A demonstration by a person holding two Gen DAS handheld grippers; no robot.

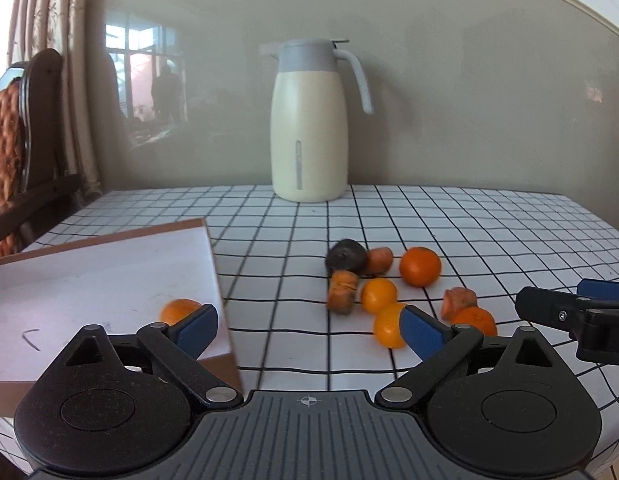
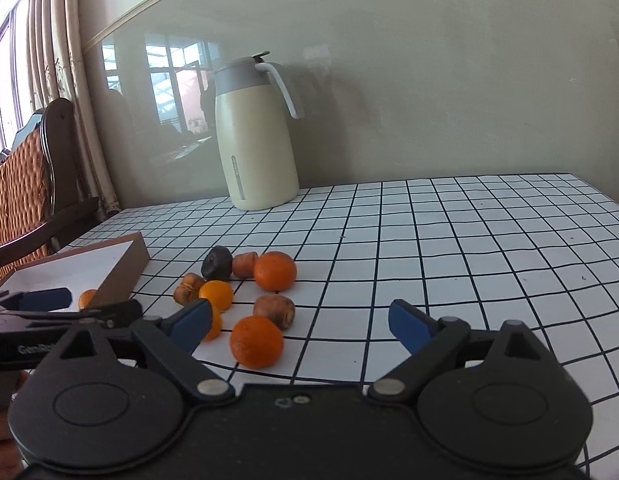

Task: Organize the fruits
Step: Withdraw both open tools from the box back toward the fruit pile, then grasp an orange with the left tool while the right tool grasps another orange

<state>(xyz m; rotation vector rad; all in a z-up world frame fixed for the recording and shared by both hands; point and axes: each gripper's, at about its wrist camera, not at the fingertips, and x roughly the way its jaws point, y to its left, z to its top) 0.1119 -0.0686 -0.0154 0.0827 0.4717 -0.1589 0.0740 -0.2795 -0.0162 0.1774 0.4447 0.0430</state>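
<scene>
Both of your grippers are spread wide and carry nothing: the left gripper (image 1: 309, 326) hangs low over the near edge of the checked tablecloth (image 1: 489, 232), its jaws straddling the gap between the box and the fruit, and the right gripper (image 2: 299, 322) stands released just beside it, its tip poking into the left wrist view at about 3 o'clock. The shallow cardboard box (image 1: 109, 280) sits at 9 o'clock from the left gripper, tilted-looking only because of the lens, and one orange (image 1: 177, 310) already lies inside near its right wall, which suggests that the box is where you are collecting. The rest of the fruit waits in a loose cluster on the cloth at roughly 12 to 1 o'clock of the left gripper: a large orange (image 2: 274, 271) at the far side, a smaller yellow-orange one (image 2: 216, 295) nearer the box, another orange (image 2: 256, 342) closest to your right jaws, several wrinkled brownish fruits (image 2: 274, 310), and one dark, nearly black fruit (image 2: 217, 263) at the back. The near orange lies at 11 o'clock from your right gripper, so it looks like the natural next pick. The cream jug (image 1: 309, 120) stands well apart at 12 o'clock against the wall, out of your way.
</scene>
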